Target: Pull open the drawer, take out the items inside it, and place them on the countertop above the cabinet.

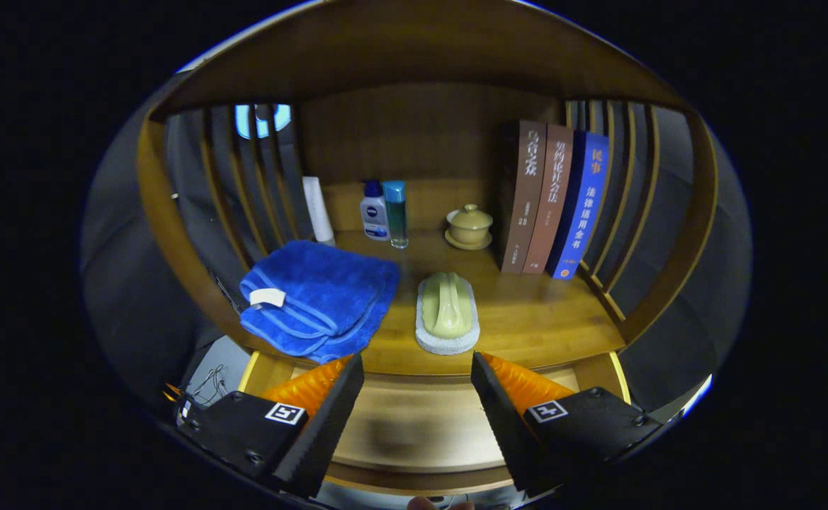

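A folded blue towel [318, 301] lies on the wooden countertop [527, 319], hanging slightly over its front edge. Beside it on the right rests a pale green scrub brush on a white pad [446, 313]. Below the countertop the drawer [414, 425] is pulled out, and its wooden bottom shows bare between my fingers. My gripper [417, 368] hovers over the drawer, open, with nothing between its fingers. The brush sits just beyond the gap between the fingertips.
At the back of the shelf stand a white tube [319, 210], a white bottle [374, 211], a teal bottle [396, 212] and a lidded tan cup [469, 227]. Three books [552, 202] stand upright at the right. Slatted wooden sides enclose the shelf.
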Demonstrator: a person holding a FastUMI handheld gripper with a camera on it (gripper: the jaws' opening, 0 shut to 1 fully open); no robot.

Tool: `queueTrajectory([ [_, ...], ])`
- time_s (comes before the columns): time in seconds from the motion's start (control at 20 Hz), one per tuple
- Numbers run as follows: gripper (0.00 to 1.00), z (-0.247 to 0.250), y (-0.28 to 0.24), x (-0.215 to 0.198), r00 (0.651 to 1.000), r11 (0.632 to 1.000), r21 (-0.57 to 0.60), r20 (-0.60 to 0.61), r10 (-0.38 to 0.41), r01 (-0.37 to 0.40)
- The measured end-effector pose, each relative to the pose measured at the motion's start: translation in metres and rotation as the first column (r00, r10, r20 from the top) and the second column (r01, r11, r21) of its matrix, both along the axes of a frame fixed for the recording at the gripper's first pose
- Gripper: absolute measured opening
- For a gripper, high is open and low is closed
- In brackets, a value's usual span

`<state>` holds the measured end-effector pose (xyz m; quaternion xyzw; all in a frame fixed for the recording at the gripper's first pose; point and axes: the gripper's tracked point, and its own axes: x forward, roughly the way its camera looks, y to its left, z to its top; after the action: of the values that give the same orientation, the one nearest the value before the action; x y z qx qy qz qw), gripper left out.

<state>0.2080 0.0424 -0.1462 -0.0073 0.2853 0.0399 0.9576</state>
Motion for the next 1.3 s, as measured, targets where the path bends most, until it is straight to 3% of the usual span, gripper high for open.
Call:
queueTrajectory([
  [0.35, 0.98, 0.031, 0.007, -0.085, 0.959, 1.000, -0.024, 0.285, 0.000, 0.008],
  [0.7, 0.98, -0.029, -0.010, -0.157, 0.928, 0.996, 0.047, 0.363, -0.083, 0.071],
  [1.0, 0.98, -0.093, -0.021, -0.175, 0.917, 0.996, 0.040, 0.389, -0.085, 0.076],
  [1.3, 0.98, -0.139, -0.023, -0.169, 0.933, 0.998, 0.021, 0.355, -0.068, 0.065],
])
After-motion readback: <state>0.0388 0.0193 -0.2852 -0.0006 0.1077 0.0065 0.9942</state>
